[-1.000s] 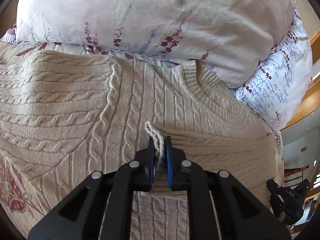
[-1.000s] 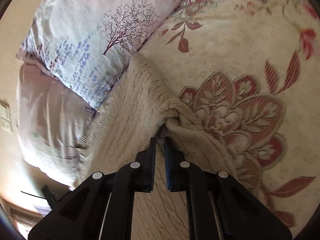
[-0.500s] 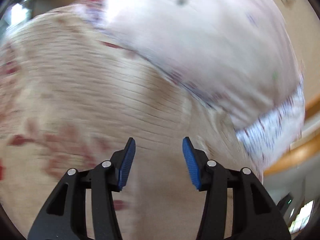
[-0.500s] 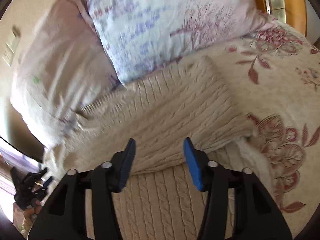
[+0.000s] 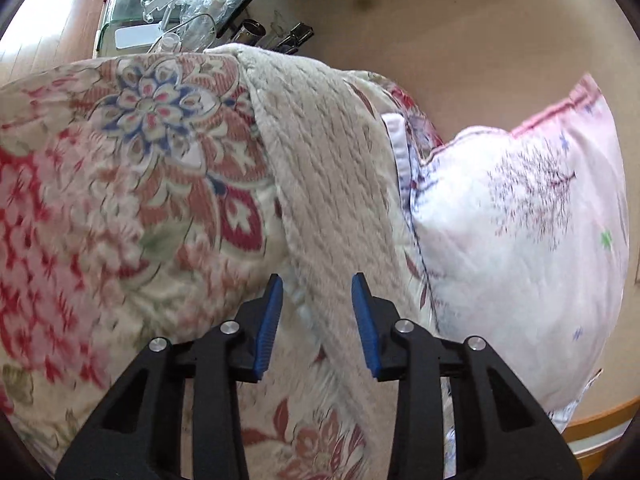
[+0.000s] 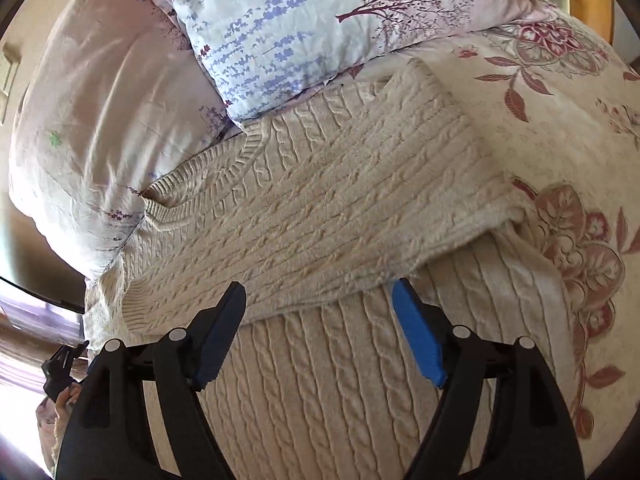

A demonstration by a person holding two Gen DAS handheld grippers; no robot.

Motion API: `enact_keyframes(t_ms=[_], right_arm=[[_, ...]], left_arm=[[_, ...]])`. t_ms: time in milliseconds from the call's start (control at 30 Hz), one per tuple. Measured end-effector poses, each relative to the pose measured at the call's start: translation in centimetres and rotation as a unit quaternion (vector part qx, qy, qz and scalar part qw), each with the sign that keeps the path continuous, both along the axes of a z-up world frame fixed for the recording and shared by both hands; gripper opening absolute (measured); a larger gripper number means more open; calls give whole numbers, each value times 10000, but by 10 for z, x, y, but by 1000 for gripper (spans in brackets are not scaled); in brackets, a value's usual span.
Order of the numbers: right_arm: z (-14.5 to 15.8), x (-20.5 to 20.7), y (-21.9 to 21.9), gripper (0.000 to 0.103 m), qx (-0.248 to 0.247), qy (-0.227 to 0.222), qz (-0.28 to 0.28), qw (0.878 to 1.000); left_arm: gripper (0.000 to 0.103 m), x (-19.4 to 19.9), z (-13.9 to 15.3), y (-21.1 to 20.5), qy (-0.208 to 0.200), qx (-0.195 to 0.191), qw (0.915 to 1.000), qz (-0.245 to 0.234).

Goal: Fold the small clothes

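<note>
Floral bedspread [image 6: 560, 128] under our cream sweater [image 6: 320, 200], 1 sleeve folded across. Right gripper [image 6: 320, 340] opening, empty; left gripper [image 5: 316, 320] closing around the other sleeve [image 5: 320, 160], unpinched; next we fold it.

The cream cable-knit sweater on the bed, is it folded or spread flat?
Partly folded: the sweater has a sleeve laid across its chest, while the body below lies flat on the floral bedspread.

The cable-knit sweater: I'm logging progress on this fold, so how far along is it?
Done: a sleeve lies folded across the cable-knit sweater on the floral bedspread. In hand: nothing; the right gripper is opening above it, and the left gripper is closing over the sweater's edge, gripping nothing. Left: folding the body.
</note>
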State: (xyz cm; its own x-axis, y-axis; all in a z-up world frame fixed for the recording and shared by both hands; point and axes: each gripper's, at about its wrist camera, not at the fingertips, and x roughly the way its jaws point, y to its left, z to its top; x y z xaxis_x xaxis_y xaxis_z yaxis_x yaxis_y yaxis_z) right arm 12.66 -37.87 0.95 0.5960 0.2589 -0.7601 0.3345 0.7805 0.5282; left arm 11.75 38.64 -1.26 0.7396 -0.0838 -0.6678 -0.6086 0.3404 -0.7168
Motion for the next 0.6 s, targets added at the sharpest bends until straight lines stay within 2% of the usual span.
enact_keyframes(t_ms=[100, 200, 267, 400, 500, 600], right_arm=[[7, -7, 1, 77, -20, -57, -62, 10000], [13, -11, 2, 77, -9, -76, -83, 9999], [15, -13, 4, 78, 20, -88, -80, 9999], [18, -14, 9, 78, 30, -128, -44, 9999], [20, -14, 12, 78, 43, -155, 4, 9999], [22, -13, 13, 78, 51, -178, 54, 9998]], left_arm=[[30, 9, -3, 11, -91, -136, 9998, 131], [20, 13, -9, 22, -161, -313, 9990, 269], [8, 14, -14, 25, -145, -413, 9986, 301], [6, 7, -12, 23, -364, -476, 9976, 336], [5, 6, 9, 12, -727, -351, 9966, 160], [5, 10, 36, -7, -1206, -317, 9920, -184]])
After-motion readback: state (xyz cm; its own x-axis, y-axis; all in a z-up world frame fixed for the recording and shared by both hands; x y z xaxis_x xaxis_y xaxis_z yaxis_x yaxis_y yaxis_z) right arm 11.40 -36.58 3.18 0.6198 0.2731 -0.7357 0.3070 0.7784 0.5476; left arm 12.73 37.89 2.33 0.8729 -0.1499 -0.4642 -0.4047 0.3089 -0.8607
